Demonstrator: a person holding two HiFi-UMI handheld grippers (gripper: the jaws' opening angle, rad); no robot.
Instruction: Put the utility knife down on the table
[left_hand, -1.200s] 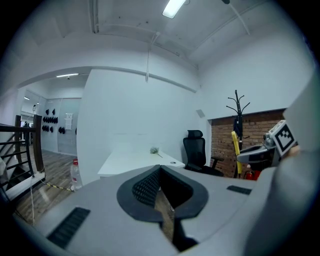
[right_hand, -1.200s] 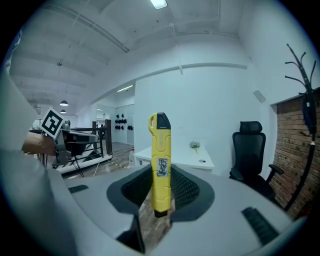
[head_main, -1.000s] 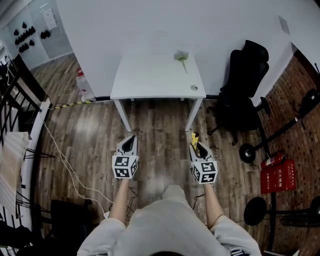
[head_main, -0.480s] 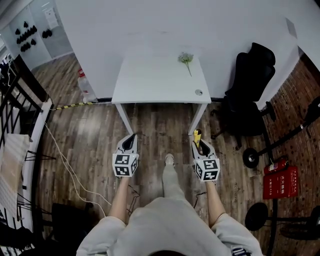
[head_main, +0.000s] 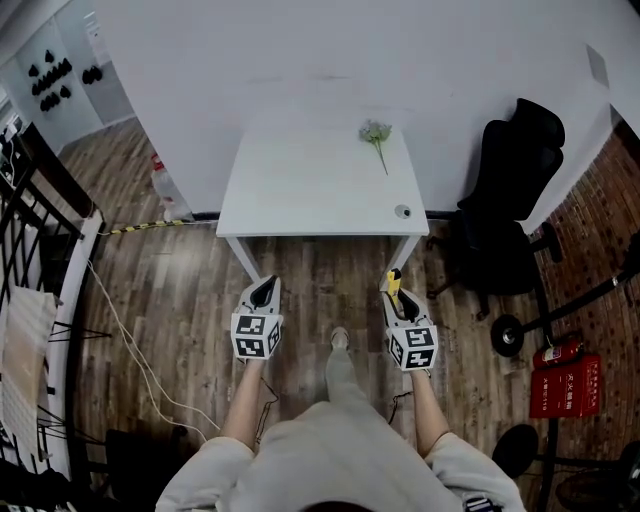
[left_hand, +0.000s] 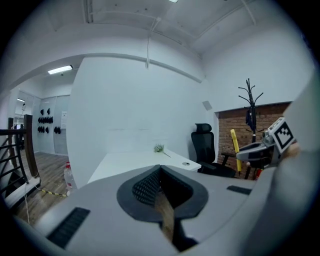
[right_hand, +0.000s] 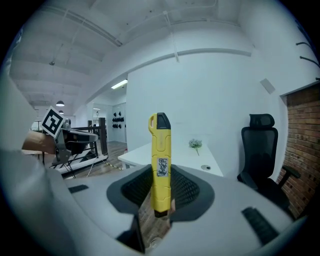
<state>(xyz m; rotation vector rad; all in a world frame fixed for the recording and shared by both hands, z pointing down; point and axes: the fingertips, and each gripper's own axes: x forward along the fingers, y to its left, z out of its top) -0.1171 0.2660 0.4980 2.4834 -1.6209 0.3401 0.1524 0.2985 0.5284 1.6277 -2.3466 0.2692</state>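
Since a second ago the person has stepped forward, and both grippers now hang just short of the front edge of the white table (head_main: 300, 190). The right gripper (head_main: 396, 296) clamps the yellow utility knife (right_hand: 160, 165) upright, over the floor. The left gripper (head_main: 264, 291) seems pinched together and empty, its tips apparently touching.

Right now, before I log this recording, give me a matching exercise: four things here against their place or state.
1 utility knife
2 flower sprig
3 office chair
4 left gripper

A on the white table
B jaws together, empty
C upright in the right gripper jaws
D on the floor beside the table

Pairs: 1-C, 2-A, 3-D, 4-B
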